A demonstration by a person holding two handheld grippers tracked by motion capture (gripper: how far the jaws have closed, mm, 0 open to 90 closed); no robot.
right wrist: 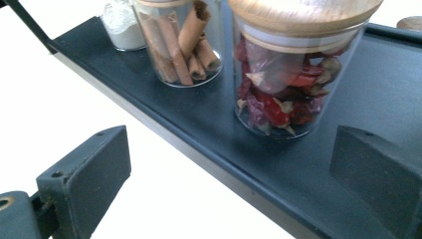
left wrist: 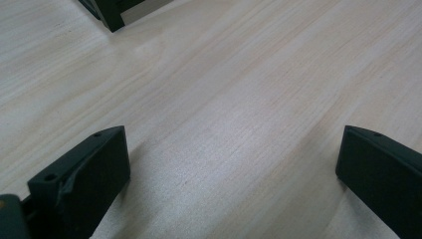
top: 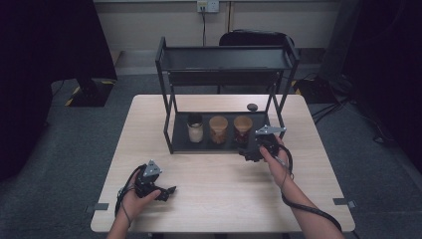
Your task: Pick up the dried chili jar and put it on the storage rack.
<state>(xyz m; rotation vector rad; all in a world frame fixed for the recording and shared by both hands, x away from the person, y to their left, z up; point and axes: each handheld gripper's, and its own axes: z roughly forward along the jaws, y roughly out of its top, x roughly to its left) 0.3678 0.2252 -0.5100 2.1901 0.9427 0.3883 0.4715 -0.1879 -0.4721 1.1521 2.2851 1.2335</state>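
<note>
Your right gripper (top: 255, 152) sits at the front edge of the black two-tier metal rack (top: 226, 59), just before the rightmost of three small glass jars on its lower shelf: a reddish-filled jar with a wooden lid (top: 243, 129). Beside that stand a brown-filled jar with a wooden lid (top: 218, 129) and a white-filled jar with a dark top (top: 195, 128). Your left gripper (top: 158, 187) rests low over the pale wooden table (top: 214, 199), near its front left, well apart from the rack. A small dark oval object (top: 252, 106) lies on the table behind the rack's right side.
</note>
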